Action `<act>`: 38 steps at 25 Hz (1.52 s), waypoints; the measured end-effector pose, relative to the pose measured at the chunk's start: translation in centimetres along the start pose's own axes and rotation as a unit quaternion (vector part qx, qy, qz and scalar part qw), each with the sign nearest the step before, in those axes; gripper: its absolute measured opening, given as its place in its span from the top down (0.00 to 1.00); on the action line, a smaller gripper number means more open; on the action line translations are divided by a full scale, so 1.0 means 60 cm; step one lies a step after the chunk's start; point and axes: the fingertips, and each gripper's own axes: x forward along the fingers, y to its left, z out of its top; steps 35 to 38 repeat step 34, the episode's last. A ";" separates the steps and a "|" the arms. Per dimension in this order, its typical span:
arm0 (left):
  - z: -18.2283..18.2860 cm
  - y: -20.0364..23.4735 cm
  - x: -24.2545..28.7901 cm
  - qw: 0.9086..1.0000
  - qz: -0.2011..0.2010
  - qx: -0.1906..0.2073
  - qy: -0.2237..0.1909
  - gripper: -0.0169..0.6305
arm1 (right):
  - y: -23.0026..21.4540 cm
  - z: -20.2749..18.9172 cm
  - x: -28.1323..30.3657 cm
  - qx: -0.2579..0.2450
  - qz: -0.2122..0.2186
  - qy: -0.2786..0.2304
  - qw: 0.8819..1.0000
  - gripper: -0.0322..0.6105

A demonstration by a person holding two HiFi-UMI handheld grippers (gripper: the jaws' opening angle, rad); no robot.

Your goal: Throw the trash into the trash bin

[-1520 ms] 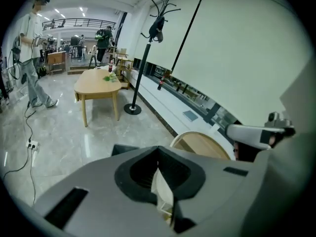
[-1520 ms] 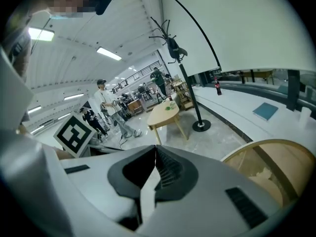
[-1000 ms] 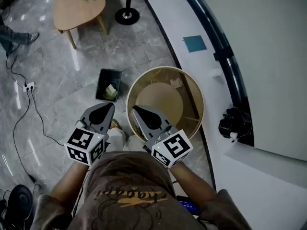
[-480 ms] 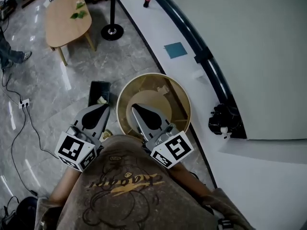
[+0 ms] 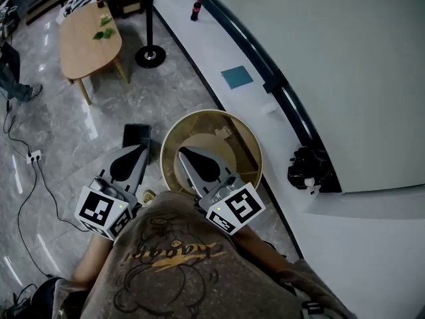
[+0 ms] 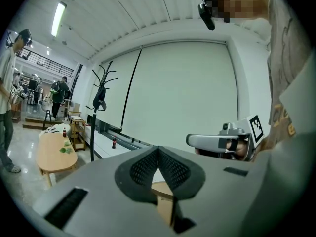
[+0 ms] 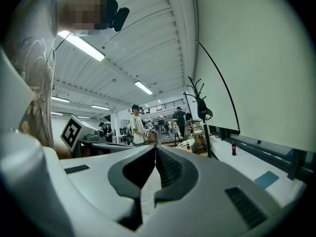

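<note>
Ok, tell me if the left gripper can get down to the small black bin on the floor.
Probably yes: the left gripper, shut and empty, hangs above the small black bin, and nothing shows between them; it would only need lowering.

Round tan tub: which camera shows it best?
Head view. It looks down on the round tan tub, with rim and inside visible and the right tongs covering part. The left gripper view shows only a tan sliver under the shut left tongs. The right gripper view shows none of it.

No legible text. Shirt (image 5: 174,254) print: one cursive word, can't read it. Cubes (image 5: 101,211) on left gripper (image 5: 141,149) and right gripper (image 5: 181,151): square marker codes only.
</note>
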 end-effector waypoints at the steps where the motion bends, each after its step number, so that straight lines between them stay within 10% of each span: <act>1: -0.002 0.000 -0.001 1.000 0.002 -0.001 0.010 0.95 | 0.000 -0.001 0.001 -0.001 -0.001 0.001 1.000 0.92; 38: -0.032 0.005 0.024 0.999 0.010 0.049 -0.013 0.94 | -0.033 -0.045 0.024 -0.002 -0.024 0.025 0.999 0.92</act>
